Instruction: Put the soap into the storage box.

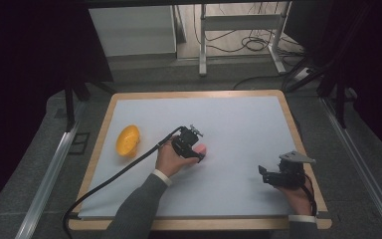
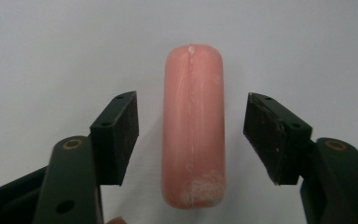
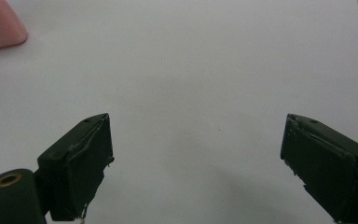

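Though scuffed, smooth pink sausage [image 2: 194, 126]

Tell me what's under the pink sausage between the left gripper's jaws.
The pink sausage lies directly on the white tabletop, between the open left gripper jaws. Its underside is hidden, so anything beneath it can't be seen.

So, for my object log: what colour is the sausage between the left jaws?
Pink sausage, clearest in the left gripper view.

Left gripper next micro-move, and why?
Probably close the left gripper on the pink sausage-shaped piece: its jaws stand open either side, apart from it, with the piece centred lengthwise between them on the white table mat.
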Available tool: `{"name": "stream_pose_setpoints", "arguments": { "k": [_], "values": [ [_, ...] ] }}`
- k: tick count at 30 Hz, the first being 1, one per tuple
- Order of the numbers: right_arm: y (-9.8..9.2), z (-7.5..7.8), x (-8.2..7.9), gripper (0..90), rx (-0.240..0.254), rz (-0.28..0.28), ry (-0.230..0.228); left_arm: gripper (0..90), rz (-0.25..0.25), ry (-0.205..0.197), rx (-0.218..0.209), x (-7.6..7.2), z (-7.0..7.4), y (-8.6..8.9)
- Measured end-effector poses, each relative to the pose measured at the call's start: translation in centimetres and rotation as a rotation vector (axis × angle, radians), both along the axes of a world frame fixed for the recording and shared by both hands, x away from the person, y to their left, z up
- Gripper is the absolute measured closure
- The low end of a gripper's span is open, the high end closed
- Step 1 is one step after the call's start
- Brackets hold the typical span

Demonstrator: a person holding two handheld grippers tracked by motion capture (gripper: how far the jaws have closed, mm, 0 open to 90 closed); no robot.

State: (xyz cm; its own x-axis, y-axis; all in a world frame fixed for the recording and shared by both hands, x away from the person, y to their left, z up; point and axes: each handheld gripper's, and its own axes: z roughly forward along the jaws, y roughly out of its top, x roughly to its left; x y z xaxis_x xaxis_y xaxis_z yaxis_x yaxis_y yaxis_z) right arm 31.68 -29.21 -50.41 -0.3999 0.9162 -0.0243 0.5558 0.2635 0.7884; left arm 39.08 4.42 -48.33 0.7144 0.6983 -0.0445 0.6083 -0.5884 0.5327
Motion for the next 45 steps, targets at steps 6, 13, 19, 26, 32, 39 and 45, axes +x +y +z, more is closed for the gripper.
{"name": "stream_pose_setpoints", "arguments": {
  "k": [6, 13, 19, 26, 32, 39, 45],
  "values": [
    [-0.1, -0.1, 0.0, 8.7, -0.001, 0.000, 0.003, 44.2, 0.022, 0.021, 0.016, 0.1, -0.9, -0.4],
    [0.0, -0.1, 0.1, 8.8, -0.009, 0.000, 0.004, 60.4, 0.022, 0.037, 0.037, 0.2, -1.1, -0.5],
    [0.0, 0.0, 0.0, 8.8, -0.009, -0.003, 0.000, 60.6, 0.021, 0.027, 0.030, 0.1, -1.0, -0.4],
    [-0.1, 0.0, 0.0, 8.7, -0.008, -0.005, -0.005, 60.5, 0.020, 0.002, 0.003, -0.3, 0.2, 0.3],
    [0.0, 0.0, 0.0, 8.8, -0.010, -0.007, -0.002, 60.6, 0.032, -0.022, -0.008, -0.7, 1.2, 1.3],
    [0.0, -0.1, 0.0, 8.7, -0.011, -0.004, 0.002, 60.5, 0.047, -0.026, -0.022, -0.9, 1.6, 2.5],
    [0.0, -0.1, 0.0, 8.7, -0.010, -0.005, 0.003, 60.5, 0.060, -0.037, -0.032, -1.3, 1.9, 3.6]
  ]
}}
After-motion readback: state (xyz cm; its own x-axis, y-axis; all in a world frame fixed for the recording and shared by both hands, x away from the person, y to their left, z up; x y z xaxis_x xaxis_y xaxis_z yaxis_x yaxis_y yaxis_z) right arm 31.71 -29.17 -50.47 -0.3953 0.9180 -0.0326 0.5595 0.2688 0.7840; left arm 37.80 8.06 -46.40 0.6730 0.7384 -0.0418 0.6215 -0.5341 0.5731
